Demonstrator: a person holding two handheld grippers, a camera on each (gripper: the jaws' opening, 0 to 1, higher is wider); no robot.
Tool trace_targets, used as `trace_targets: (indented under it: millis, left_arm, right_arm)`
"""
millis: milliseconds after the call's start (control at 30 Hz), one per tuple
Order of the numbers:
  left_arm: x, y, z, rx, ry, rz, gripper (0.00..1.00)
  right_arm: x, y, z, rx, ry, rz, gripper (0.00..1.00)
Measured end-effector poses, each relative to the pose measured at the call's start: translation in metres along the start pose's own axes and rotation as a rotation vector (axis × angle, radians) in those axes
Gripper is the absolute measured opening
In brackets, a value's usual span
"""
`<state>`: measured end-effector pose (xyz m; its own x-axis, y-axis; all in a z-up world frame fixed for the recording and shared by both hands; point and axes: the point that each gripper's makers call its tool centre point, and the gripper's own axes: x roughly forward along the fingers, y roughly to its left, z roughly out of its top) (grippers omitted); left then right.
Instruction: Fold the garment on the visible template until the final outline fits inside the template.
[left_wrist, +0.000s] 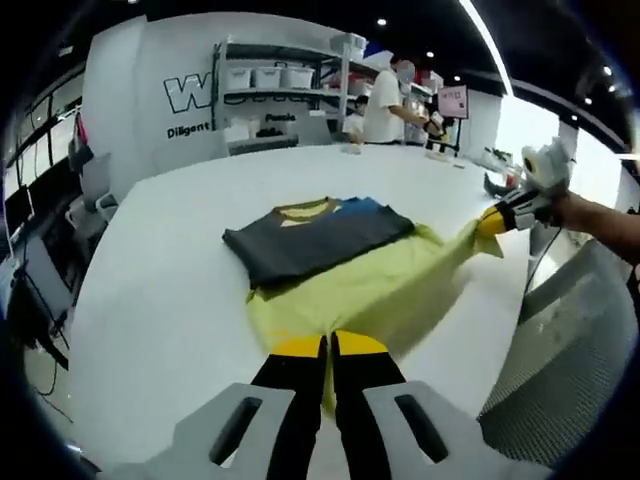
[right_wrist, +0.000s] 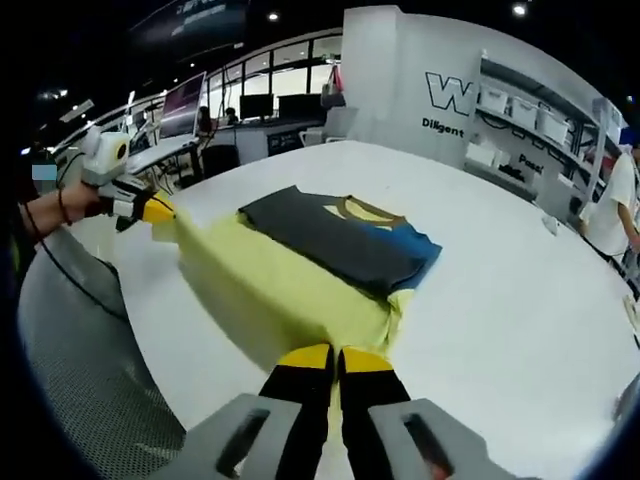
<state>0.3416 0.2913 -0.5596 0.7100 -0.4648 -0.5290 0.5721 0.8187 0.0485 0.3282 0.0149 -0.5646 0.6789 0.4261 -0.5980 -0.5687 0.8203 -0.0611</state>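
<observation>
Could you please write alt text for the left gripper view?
The left gripper, jaws closed, pinches a yellow garment on a white table; the right gripper holds its far corner. A folded dark shirt lies on it.

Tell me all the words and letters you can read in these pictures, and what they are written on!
"W": big outlined letter on the white back wall, cut off by the metal storage shelves.
"Diligent": small black word under it on that wall, the rest hidden.
A short word lower on the shelves: too blurred to read.
The pink-and-white sign near the standing person: too small to read.
The folded dark grey, blue and yellow garment: no text visible.
</observation>
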Motion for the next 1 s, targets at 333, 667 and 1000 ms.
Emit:
trace_targets:
  millis: [333, 667, 1000]
  left_arm:
    - [0.020, 0.019, 0.022, -0.044, -0.061, 0.065, 0.00]
    - [0.038, 0.031, 0.045, -0.080, -0.093, 0.099, 0.00]
    - [0.052, 0.043, 0.066, -0.048, -0.113, 0.110, 0.00]
  right_arm:
    - [0.012, -0.013, 0.014, 0.053, -0.027, -0.024, 0.00]
    - [0.025, -0.036, 0.032, 0.098, -0.061, -0.054, 0.00]
    - [0.037, -0.053, 0.052, 0.090, -0.089, -0.086, 0.00]
